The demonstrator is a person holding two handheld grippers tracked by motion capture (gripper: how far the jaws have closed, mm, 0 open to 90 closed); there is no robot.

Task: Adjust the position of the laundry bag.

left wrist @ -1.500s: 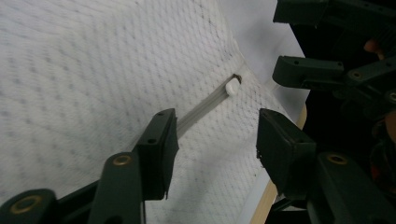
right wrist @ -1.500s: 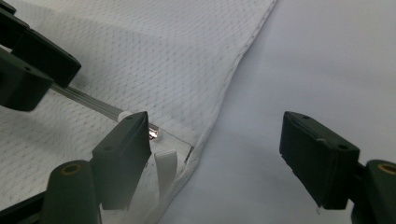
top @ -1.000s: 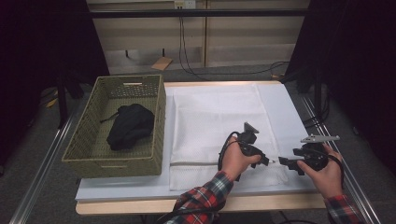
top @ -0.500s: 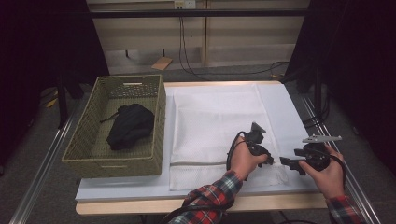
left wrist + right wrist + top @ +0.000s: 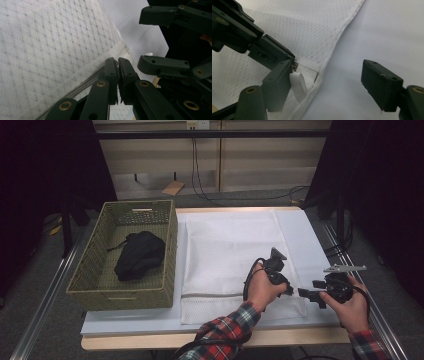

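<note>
The left gripper (image 5: 117, 80) has just been closing and now pinches the zipper end of the white mesh bag (image 5: 230, 255), at the table's five o'clock. The right gripper (image 5: 332, 85) gapes around the zipper pull (image 5: 298, 86), empty. Likely next: clamp it and slide toward nine o'clock.

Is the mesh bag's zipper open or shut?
Shut, apparently: the mesh bag lies flat, zipper line unbroken, white pull tab at its end.

The mesh laundry bag (image 5: 230, 255) looked like thin white woven netting, matt, with a smooth plastic zipper pull (image 5: 298, 86). The basket (image 5: 90, 275) was rough olive wicker.
</note>
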